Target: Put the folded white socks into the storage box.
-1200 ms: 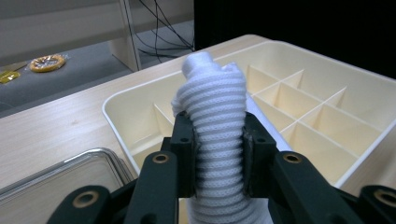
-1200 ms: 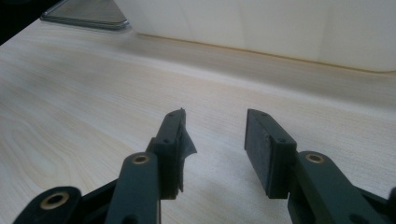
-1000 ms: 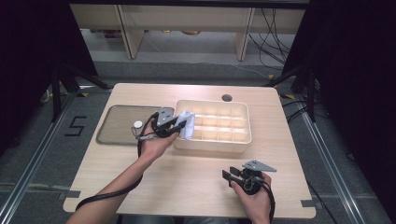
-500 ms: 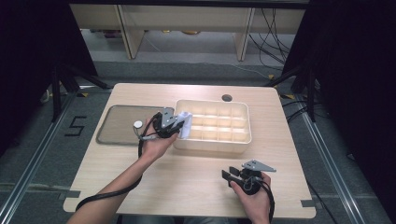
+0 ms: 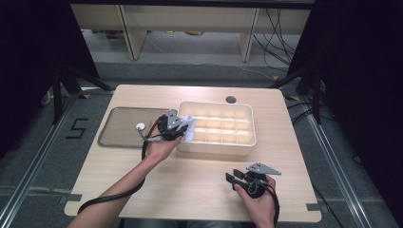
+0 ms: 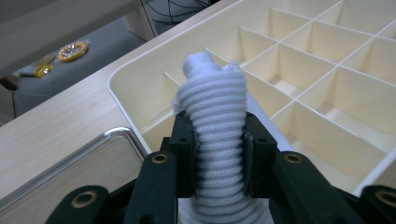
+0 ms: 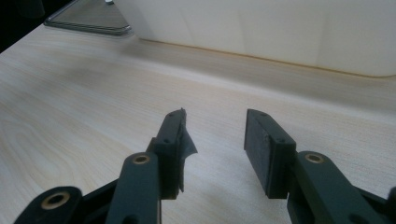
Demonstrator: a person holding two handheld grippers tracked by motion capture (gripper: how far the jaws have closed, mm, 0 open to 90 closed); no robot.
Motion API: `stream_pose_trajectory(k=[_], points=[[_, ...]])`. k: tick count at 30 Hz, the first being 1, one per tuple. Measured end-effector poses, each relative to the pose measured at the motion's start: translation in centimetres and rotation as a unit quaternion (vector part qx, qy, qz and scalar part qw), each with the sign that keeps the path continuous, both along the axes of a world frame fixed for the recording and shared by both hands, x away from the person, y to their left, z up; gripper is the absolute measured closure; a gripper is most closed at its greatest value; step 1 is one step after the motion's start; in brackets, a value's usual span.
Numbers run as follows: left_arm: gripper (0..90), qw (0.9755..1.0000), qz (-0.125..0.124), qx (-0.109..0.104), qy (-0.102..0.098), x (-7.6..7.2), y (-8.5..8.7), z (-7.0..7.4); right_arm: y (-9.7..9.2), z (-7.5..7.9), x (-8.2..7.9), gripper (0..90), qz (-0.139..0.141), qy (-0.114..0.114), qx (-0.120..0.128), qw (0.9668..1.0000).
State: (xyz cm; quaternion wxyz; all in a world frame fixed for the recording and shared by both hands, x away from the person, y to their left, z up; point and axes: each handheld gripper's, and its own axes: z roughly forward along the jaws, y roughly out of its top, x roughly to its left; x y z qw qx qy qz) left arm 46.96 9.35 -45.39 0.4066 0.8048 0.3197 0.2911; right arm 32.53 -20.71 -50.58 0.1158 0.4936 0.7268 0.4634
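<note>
On the pale wooden table (image 5: 190, 185) sits a big cream plastic box (image 5: 247, 142) with many little square rooms, and a flat shiny metal tray (image 5: 119, 137) lies at its 9 o'clock side. The left claw (image 6: 218, 140) is squeezed shut on a soft, white, ribbed rolled sock (image 6: 217, 116) at the box's 9 o'clock edge, so I think the next move is to lower it into a corner room and let go. The right claw (image 7: 214, 135) rests open and empty on the table, near 6 o'clock.
</note>
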Motion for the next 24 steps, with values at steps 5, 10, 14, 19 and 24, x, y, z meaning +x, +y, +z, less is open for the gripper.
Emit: stream_pose_trajectory(k=[5,10,14,19,24], points=[[69.4,0.9995,-0.003,0.020,0.024,0.1,0.1,0.3,-0.1,0.0,0.0,59.5,0.000,0.007,-0.001,1.0000],[68.3,0.9987,-0.002,0.028,0.043,0.1,-0.1,0.8,-0.1,0.2,-0.1,59.5,-0.006,0.012,-0.006,0.9999],[66.9,0.9984,0.004,0.011,0.055,0.1,-0.1,0.9,-0.1,0.1,0.0,59.5,-0.002,0.005,0.000,1.0000],[65.2,0.9970,0.003,0.016,0.075,0.0,0.0,1.4,-0.1,0.1,0.0,59.5,-0.002,0.006,-0.001,1.0000],[62.2,0.9959,0.006,0.000,0.090,0.0,0.1,1.9,-0.1,0.1,0.0,59.5,-0.001,0.005,0.001,1.0000]])
